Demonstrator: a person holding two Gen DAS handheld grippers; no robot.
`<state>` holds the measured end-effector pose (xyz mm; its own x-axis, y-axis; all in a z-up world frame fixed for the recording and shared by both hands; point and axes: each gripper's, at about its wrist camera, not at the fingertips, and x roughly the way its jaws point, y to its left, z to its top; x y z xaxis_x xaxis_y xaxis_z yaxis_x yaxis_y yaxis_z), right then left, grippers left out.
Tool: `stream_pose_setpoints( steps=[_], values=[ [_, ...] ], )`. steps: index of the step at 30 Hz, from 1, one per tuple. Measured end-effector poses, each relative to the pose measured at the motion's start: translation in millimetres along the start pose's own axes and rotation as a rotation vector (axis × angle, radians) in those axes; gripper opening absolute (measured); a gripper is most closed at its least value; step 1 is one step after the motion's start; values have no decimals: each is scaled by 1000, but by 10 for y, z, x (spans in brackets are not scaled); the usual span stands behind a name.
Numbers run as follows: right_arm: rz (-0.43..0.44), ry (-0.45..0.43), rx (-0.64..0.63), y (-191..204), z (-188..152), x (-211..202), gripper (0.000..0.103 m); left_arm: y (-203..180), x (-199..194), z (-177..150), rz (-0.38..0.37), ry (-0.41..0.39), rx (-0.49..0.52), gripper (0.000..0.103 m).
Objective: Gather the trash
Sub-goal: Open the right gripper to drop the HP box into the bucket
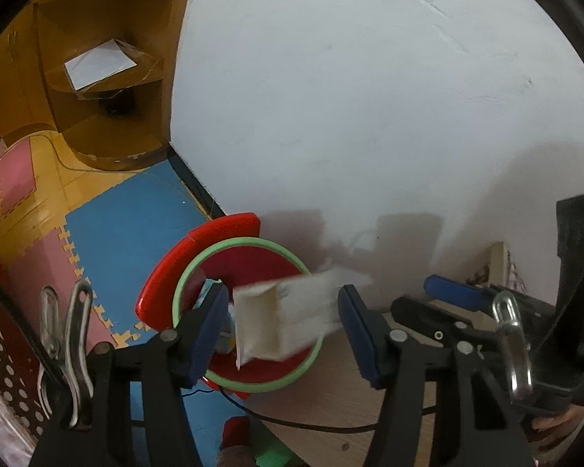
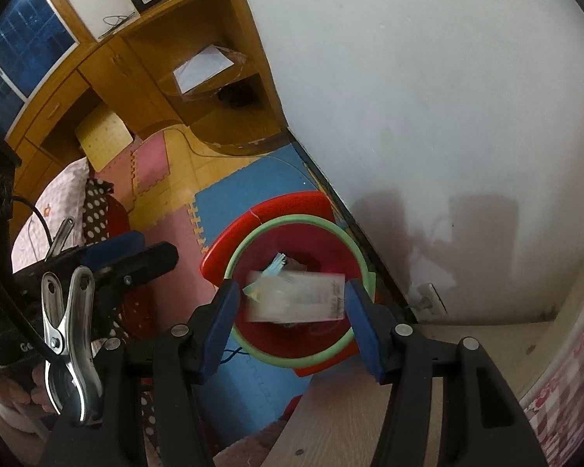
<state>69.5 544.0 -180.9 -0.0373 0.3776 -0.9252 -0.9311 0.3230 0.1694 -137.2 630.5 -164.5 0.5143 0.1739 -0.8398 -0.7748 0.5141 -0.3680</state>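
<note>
A white paper carton (image 1: 280, 323) shows motion-blurred and tilted just above the red bin with a green rim (image 1: 245, 242), loose in the air. My left gripper (image 1: 284, 334) is open, its blue pads standing either side of the carton without pressing on it. The right gripper (image 1: 440, 303) is off to the right of it over the table. In the right wrist view the carton (image 2: 298, 295) lies over the mouth of the bin (image 2: 292, 220), beyond my open right gripper (image 2: 292, 311). The left gripper (image 2: 132, 255) is off to the left. Bluish scraps (image 2: 278, 262) lie inside the bin.
The bin stands on blue and pink foam floor mats (image 1: 128, 225) against the white wall. A light wooden table top (image 2: 350, 408) runs under both grippers, with a black cable (image 1: 311, 424). A wooden shelf unit holding a white sheet (image 2: 202, 64) stands behind. A wall socket (image 2: 428, 297) is nearby.
</note>
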Motion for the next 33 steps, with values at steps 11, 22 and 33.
stream_pose_setpoints(
  steps=[11, 22, 33],
  values=[
    [24, -63, 5, 118, -184, -331, 58, -121, -107, -32, 22, 28, 44, 61],
    [57, -170, 33, 325, -484, -899, 58, -335, -520, -141, 28, 12, 86, 61],
    [82, -242, 53, 515, -1028, -1460, 58, -528, -932, -399, 64, 3, 135, 61]
  ],
)
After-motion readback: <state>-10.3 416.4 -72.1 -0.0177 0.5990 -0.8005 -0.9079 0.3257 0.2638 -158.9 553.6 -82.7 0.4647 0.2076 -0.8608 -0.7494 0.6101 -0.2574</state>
